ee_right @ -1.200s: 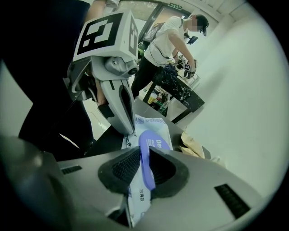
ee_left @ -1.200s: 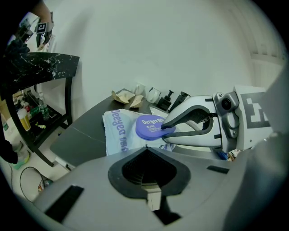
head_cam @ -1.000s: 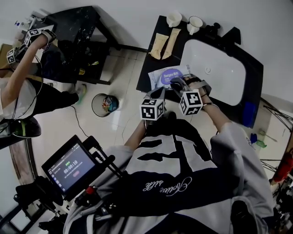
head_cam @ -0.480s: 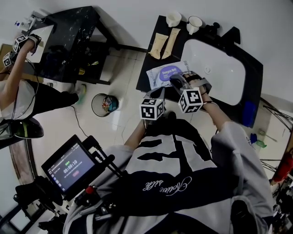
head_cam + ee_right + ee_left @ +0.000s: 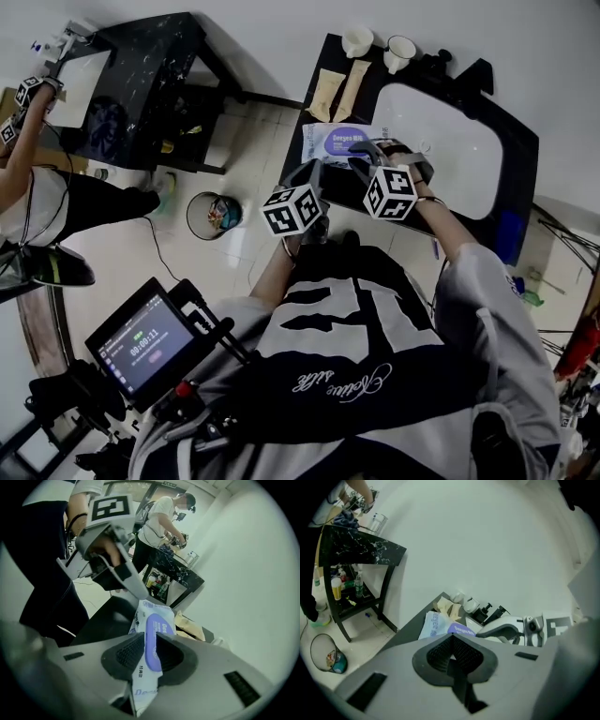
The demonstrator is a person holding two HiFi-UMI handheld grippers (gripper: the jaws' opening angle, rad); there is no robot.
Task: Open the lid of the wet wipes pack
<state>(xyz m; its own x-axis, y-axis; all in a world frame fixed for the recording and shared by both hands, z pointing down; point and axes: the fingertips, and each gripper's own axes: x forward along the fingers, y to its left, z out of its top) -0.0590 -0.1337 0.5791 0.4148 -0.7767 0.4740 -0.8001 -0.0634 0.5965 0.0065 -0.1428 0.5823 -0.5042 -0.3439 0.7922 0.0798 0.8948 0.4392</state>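
The wet wipes pack [image 5: 335, 142], white with a purple lid [image 5: 154, 637], is on the black counter [image 5: 305, 150] left of the sink. My right gripper [image 5: 367, 161] has the pack's near end between its pads [image 5: 129, 652]. Its jaws have just been opening, but both pads still touch the pack. The lid looks flat against the pack. My left gripper [image 5: 310, 178] is shut with nothing in it. It hangs off the counter's near left edge, short of the pack [image 5: 437, 623]. From the right gripper view its tip [image 5: 138, 594] is just above the pack's far end.
A white sink basin [image 5: 441, 150] fills the counter's right part. Two cups [image 5: 356, 39] and two beige packets [image 5: 337, 89] lie at the back. On the floor to the left stand a waste bin [image 5: 211, 214] and a black side table [image 5: 159, 66], where another person [image 5: 28, 187] works.
My left gripper has drawn back to the left and up, away from the pack, and rolled. The right gripper and the pack have shifted slightly toward the back of the counter.
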